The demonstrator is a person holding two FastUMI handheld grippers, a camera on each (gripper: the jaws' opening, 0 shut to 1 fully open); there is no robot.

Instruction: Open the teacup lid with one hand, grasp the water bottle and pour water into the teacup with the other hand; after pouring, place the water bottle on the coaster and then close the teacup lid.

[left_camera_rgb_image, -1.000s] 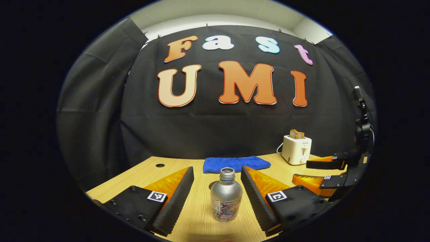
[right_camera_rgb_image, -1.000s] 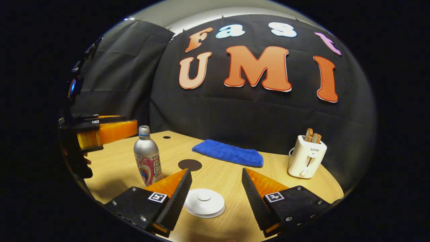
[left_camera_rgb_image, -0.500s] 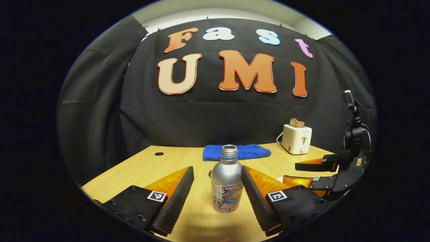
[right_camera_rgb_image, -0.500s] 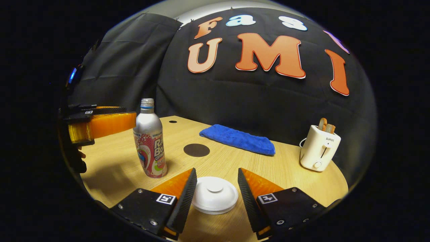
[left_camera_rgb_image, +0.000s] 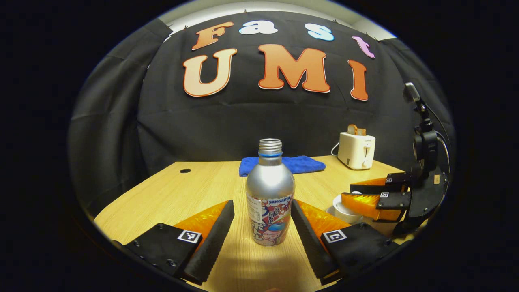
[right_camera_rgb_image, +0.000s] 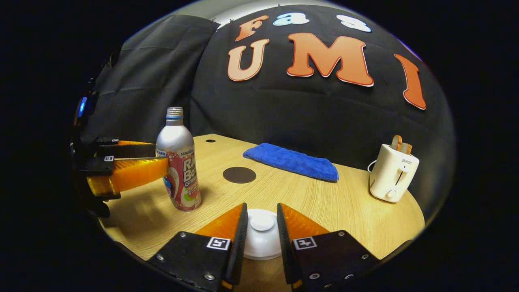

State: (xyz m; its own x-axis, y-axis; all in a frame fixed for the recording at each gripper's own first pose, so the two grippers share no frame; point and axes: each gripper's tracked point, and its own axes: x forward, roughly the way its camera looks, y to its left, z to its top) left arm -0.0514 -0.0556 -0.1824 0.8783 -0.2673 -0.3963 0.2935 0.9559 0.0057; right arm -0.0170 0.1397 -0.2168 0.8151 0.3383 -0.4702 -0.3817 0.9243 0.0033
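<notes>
In the right gripper view, the right gripper (right_camera_rgb_image: 261,231) has its fingers drawn close around the knob of the white teacup lid (right_camera_rgb_image: 262,235) (contact unclear). In the left gripper view, the left gripper (left_camera_rgb_image: 262,221) is spread around the upright water bottle (left_camera_rgb_image: 269,194). Farther back on the table (right_camera_rgb_image: 324,202) lie the dark coaster (right_camera_rgb_image: 239,174) and a blue cloth (right_camera_rgb_image: 292,161).

Our left gripper (left_camera_rgb_image: 262,227) and right gripper (right_camera_rgb_image: 261,239) share black screwed housings with square coded markers; we see cables looping along the right gripper's mast.
</notes>
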